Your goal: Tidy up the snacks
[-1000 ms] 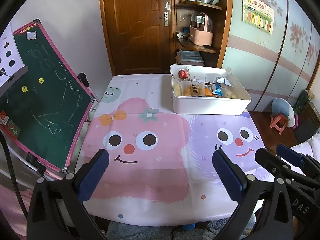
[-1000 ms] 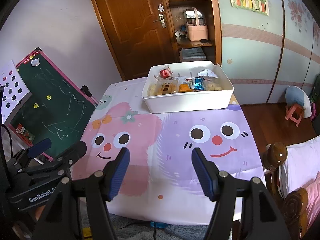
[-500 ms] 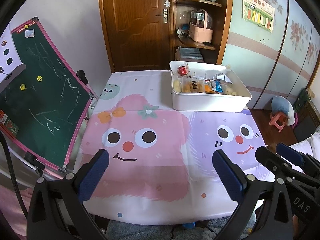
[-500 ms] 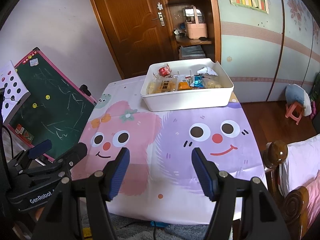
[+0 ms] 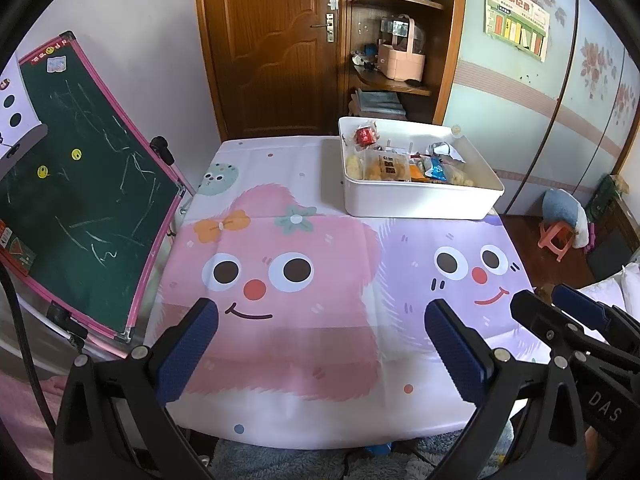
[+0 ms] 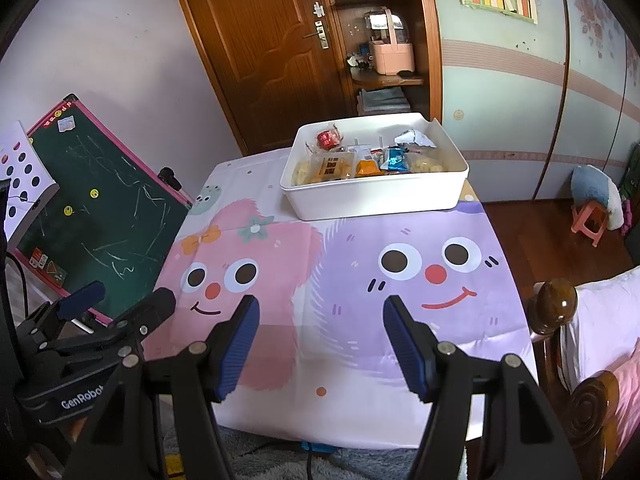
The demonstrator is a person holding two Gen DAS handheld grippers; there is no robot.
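Observation:
A white bin [image 5: 420,202] [image 6: 376,198] stands at the far side of the table on a cartoon-face cloth [image 5: 280,280] [image 6: 360,280]. Several wrapped snacks lie in it: a red round one [image 5: 365,135] [image 6: 327,138], a biscuit pack [image 5: 389,166] [image 6: 334,168], an orange pack [image 6: 367,167] and a blue pack [image 5: 436,170] [image 6: 394,159]. My left gripper [image 5: 320,344] hangs open over the near pink part of the cloth, nothing between its blue pads. My right gripper [image 6: 320,340] stands open over the near edge, also empty. Each gripper shows at the edge of the other's view.
A green chalkboard [image 5: 80,208] [image 6: 100,208] leans at the table's left side. Behind the table are a wooden door [image 5: 272,40] and a corner shelf [image 5: 396,76]. A bedpost [image 6: 556,304] stands at the near right, a small stool [image 5: 560,236] on the floor.
Both views have shifted slightly, so the bin and cloth sit a little higher in frame. Both grippers stay open at the same width.

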